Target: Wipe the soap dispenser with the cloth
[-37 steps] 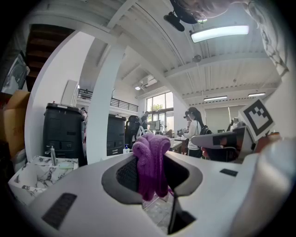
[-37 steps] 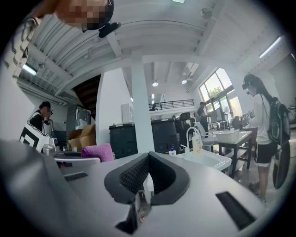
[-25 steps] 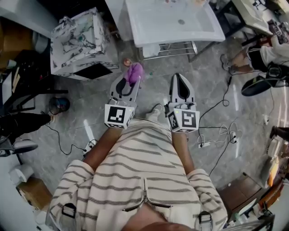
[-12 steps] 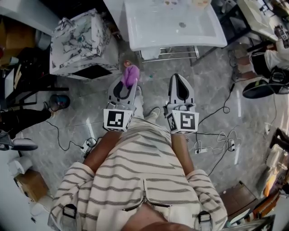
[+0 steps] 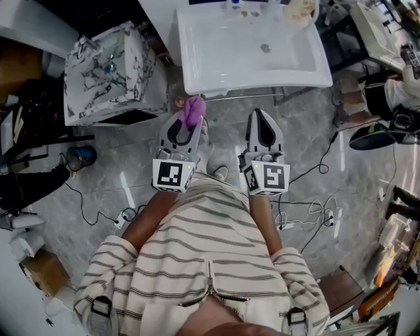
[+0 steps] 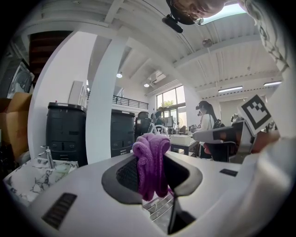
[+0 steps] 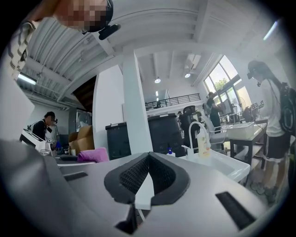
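In the head view my left gripper (image 5: pixel 189 119) is shut on a bunched purple cloth (image 5: pixel 193 109) that sticks up between its jaws. The left gripper view shows the same cloth (image 6: pixel 151 159) pinched at the tips. My right gripper (image 5: pixel 261 114) is beside it, shut and empty; its pads (image 7: pixel 138 173) meet in the right gripper view. Both point level toward a white sink (image 5: pixel 197 65). A pale soap dispenser (image 7: pixel 203 139) stands by the faucet (image 7: pixel 193 127) on the sink's far rim, well beyond both grippers. It appears as a cream shape (image 5: pixel 298 8) at the head view's top edge.
A marble-patterned cabinet (image 5: pixel 108 72) stands left of the sink. Cables and power strips (image 5: pixel 308 220) lie on the grey floor. A person (image 5: pixel 387 98) sits at the right, near a table (image 5: pixel 384 29). A small blue-capped bottle (image 7: pixel 170 151) also stands on the sink.
Both grippers have moved forward together toward the sink, which now lies nearer and fuller in the head view. The cloth stays gripped in the left gripper.
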Motion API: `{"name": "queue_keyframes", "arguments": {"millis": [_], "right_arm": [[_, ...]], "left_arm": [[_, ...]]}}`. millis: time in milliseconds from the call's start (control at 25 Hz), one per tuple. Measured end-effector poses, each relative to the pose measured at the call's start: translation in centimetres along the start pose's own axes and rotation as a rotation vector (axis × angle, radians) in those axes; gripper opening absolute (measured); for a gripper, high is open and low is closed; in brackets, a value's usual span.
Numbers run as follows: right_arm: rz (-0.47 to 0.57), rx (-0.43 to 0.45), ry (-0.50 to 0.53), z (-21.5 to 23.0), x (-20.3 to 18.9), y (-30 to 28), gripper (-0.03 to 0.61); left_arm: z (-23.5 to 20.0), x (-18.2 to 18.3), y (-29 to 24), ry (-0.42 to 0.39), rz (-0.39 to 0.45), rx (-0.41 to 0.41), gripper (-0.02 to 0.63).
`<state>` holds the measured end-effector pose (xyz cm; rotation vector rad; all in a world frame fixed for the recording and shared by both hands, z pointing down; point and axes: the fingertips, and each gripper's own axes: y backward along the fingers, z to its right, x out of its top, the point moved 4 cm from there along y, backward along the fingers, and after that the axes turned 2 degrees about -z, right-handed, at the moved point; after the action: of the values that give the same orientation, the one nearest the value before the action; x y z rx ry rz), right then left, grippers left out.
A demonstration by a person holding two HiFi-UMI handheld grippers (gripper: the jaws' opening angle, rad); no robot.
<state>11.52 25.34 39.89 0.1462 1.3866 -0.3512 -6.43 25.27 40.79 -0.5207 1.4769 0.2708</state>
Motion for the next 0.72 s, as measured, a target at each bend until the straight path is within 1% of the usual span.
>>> {"name": "queue_keyframes", "arguments": {"millis": [120,400,600,720], "right_arm": [[-0.004,-0.009,0.007,1.0,1.0,-4.7,0.009],[-0.011,-0.065,0.010,3.2,3.8,-14.3,0.009],[-0.030,-0.099,0.014,4.4,4.5,-19.1,0.009],[-0.035,-0.105,0.012,4.9,4.7,-21.6,0.009]], "left_arm": [[-2.6,0.9,-4.2,0.008,-0.002,-0.021,0.121],[-8.1,3.8,-13.2,0.001,0.003,-0.093,0.120],[-11.3,4.2,-17.7,0.012,-0.005,-0.122,0.120],[-12.6,4.1,-19.8,0.023,-0.016,-0.134,0.121]]}}
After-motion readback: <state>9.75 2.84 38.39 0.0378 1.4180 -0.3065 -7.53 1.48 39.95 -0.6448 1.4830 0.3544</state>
